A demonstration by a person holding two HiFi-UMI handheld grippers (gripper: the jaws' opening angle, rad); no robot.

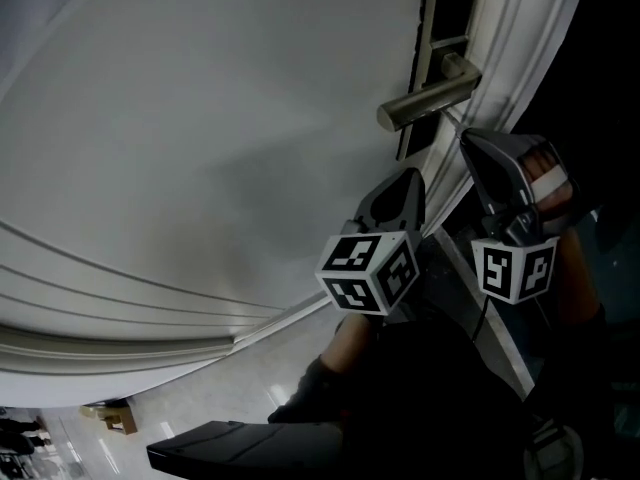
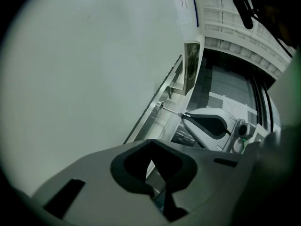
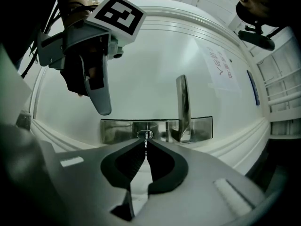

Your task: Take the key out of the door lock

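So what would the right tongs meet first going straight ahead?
The right tongs look shut on the key; straight on, they would meet the metal lock plate around the keyhole.

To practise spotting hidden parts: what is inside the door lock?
A key sticks out of the lock, its outer end pinched by the right gripper. Its tip inside is hidden.

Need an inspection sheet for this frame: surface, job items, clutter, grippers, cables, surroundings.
Surface: white door; lever handle on metal lock plate.
Job's things: key in the lock, not yet out.
Clutter: paper notice on the door.
Grippers: right gripper jaws shut on the key; left gripper jaws together, empty.
Cables: thin leads at the left gripper.
Surroundings: glossy floor, brown box.
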